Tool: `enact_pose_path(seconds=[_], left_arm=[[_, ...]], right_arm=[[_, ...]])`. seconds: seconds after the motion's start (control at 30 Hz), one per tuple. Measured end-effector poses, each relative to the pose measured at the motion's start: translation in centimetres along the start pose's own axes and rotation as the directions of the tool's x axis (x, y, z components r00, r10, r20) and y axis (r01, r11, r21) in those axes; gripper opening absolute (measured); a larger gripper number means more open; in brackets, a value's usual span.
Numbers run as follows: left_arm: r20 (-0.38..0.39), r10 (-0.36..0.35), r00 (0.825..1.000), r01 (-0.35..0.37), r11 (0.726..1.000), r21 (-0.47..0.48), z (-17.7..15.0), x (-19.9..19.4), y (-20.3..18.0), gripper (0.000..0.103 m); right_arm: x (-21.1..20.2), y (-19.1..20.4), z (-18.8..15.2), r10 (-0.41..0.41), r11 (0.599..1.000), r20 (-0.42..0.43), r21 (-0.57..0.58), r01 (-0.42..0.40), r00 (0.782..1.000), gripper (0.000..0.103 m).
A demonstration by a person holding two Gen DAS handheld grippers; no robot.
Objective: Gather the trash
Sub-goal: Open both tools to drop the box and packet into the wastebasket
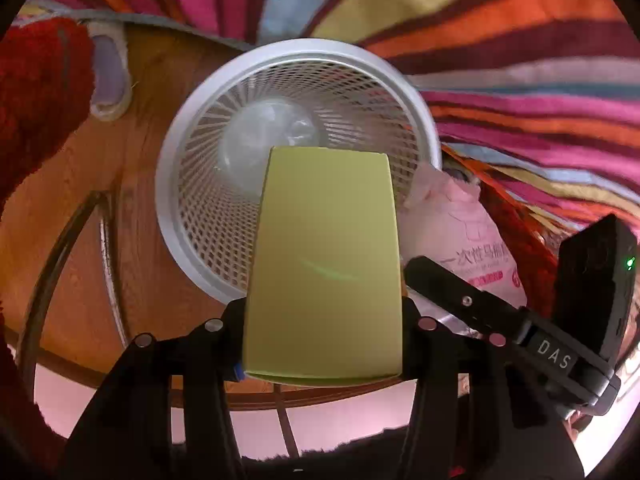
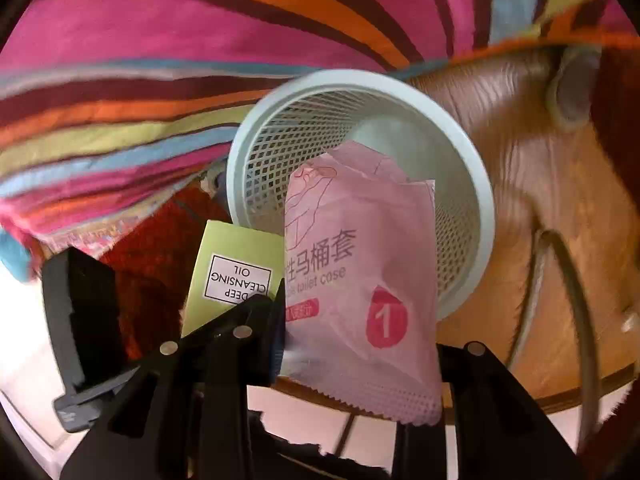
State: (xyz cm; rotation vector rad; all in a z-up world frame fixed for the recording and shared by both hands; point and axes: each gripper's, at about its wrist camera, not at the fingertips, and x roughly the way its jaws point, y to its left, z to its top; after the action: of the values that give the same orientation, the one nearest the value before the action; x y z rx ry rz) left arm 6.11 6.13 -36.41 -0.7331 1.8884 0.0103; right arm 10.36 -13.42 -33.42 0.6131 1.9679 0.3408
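A white mesh waste basket stands on a round wooden table, seen from above, with a clear plastic piece at its bottom. My left gripper is shut on a yellow-green carton held over the basket's near rim. My right gripper is shut on a pink toilet-cover packet, whose top end hangs over the basket's mouth. The carton, labelled deep cleansing oil, shows left of the packet in the right wrist view. The packet and the right gripper appear right of the carton in the left wrist view.
The wooden table has a metal wire frame under it. A striped multicoloured cloth lies behind the basket. Red fuzzy fabric sits at the left. A pale tiled floor shows below the table's edge.
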Motion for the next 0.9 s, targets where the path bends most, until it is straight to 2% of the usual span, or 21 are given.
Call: enact_pose_path(seconds=[0.13, 0.17, 0.2, 0.23, 0.3, 0.47, 0.53, 0.9], left_arm=[[-0.010, 0.034, 0.999, -0.034, 0.999, 0.002, 0.6, 0.7, 0.2, 0.050], [-0.018, 0.033, 0.999, -0.033, 0.999, -0.003, 0.6, 0.9, 0.3, 0.053], [-0.034, 0.018, 0.999, -0.019, 1.000, -0.014, 0.7, 1.2, 0.4, 0.063], [-0.043, 0.007, 0.999, -0.008, 1.000, -0.023, 0.9, 1.3, 0.2, 0.068], [-0.057, 0.005, 0.998, -0.008, 0.999, -0.046, 0.9, 1.5, 0.5, 0.080], [-0.062, -0.002, 0.998, -0.002, 0.999, -0.054, 1.0, 1.7, 0.9, 0.081], [-0.056, 0.014, 0.998, -0.016, 0.999, -0.039, 1.0, 1.6, 0.7, 0.081], [-0.054, 0.036, 0.998, -0.037, 0.999, -0.029, 0.5, 1.3, 0.8, 0.081]], right_arm=[[0.8, -0.9, 0.7, 0.037, 0.998, -0.027, 0.045, -0.036, 0.999, 0.031], [0.8, -0.9, 0.7, 0.037, 0.998, -0.030, 0.052, -0.035, 0.999, 0.031], [0.9, -1.0, 0.7, 0.032, 0.998, -0.031, 0.060, -0.030, 0.999, 0.036], [1.2, -1.5, 0.9, 0.028, 0.997, -0.033, 0.068, -0.026, 0.999, 0.055], [1.0, -1.8, 1.0, 0.013, 0.996, -0.017, 0.089, -0.012, 1.000, 0.072], [1.0, -1.7, 1.0, 0.020, 0.995, -0.010, 0.098, -0.019, 1.000, 0.073], [1.2, -1.8, 1.1, 0.018, 0.995, -0.006, 0.103, -0.017, 1.000, 0.077], [0.5, -2.4, 0.5, 0.003, 0.992, 0.030, 0.126, -0.007, 1.000, 0.077]])
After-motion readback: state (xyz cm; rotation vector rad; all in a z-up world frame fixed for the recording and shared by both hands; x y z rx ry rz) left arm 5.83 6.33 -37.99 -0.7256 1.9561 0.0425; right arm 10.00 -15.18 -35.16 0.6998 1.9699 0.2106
